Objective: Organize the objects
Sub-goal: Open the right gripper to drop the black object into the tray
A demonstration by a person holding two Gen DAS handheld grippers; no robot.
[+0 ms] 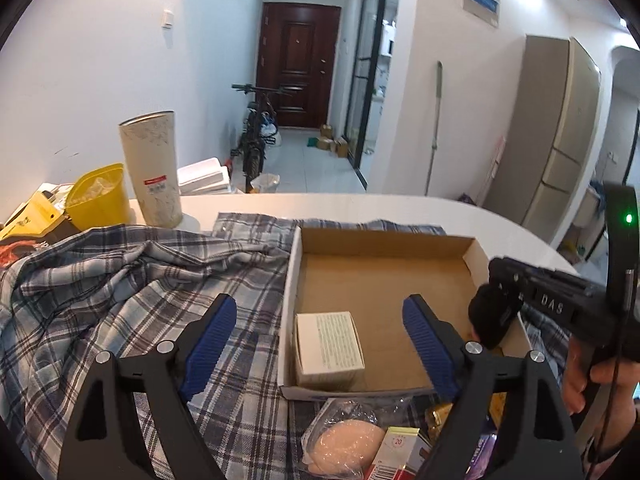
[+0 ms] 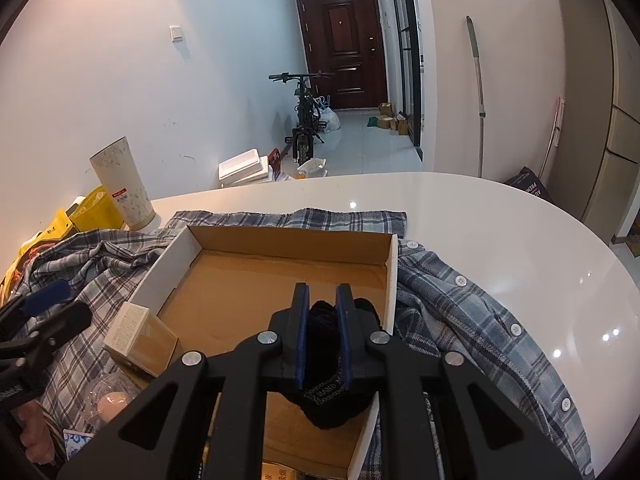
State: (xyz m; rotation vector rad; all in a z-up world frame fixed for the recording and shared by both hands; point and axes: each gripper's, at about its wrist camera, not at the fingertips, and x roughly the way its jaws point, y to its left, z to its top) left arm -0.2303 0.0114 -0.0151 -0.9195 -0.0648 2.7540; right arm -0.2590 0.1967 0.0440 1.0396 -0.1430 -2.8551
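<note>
Right now the right tool (image 2: 324,312) has its two blue ribbed pads pinched narrowly on a black knitted fabric bundle (image 2: 325,364), soft and woolly, with a small stitched label; it hangs over the near right part of the shallow brown corrugated cardboard box (image 2: 280,276). That box, white outside and matte brown inside, sits on a crumpled blue-grey plaid cotton shirt (image 1: 120,280) with white buttons, spread across the glossy white rounded desk (image 2: 500,232). One small white rectangular carton (image 1: 329,346) with printed text lies in the box's near left corner. The left tool (image 1: 316,332) hovers spread wide with nothing between its pads. Just before the box lie one pale round puff in clear crinkly plastic (image 1: 344,444) and a red-and-white printed packet (image 1: 394,452). At the desk's far left stand one tall cream cylinder (image 1: 150,168) and one yellow plastic tub (image 1: 98,196).
</note>
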